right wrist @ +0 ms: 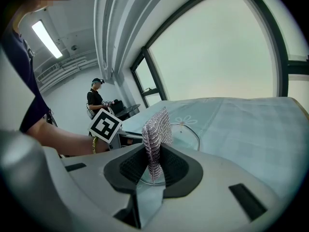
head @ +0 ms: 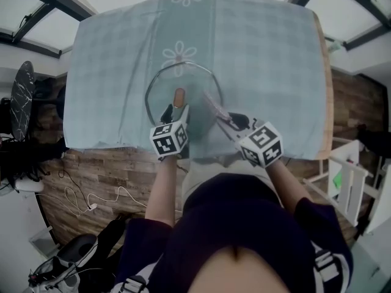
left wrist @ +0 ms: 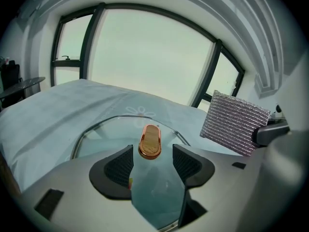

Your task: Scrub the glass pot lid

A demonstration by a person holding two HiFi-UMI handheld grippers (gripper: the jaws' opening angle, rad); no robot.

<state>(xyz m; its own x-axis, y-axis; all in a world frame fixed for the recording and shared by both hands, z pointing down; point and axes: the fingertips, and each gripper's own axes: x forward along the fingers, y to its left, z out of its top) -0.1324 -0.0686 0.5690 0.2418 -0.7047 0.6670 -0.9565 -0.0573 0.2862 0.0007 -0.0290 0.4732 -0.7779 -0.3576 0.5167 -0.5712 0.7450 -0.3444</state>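
The round glass pot lid (head: 164, 89) lies flat on the table, its copper-coloured oval knob (head: 179, 97) in the middle. My left gripper (head: 175, 112) stands open at the lid's near edge. In the left gripper view the knob (left wrist: 150, 141) sits just ahead of the left gripper (left wrist: 152, 159), between the lines of its two pads and touching neither. My right gripper (head: 229, 119) is shut on a silvery mesh scrub pad (head: 212, 105) that it holds upright over the lid's right rim. In the right gripper view the pad (right wrist: 155, 138) stands pinched between the pads, with the lid (right wrist: 187, 132) beyond it.
A pale blue checked tablecloth (head: 263, 54) with flower prints covers the table, and its front edge hangs just under my hands. There is wooden floor with cables at the left. A white rack (head: 345, 179) stands at the right. A person (right wrist: 96, 98) stands far off in the right gripper view.
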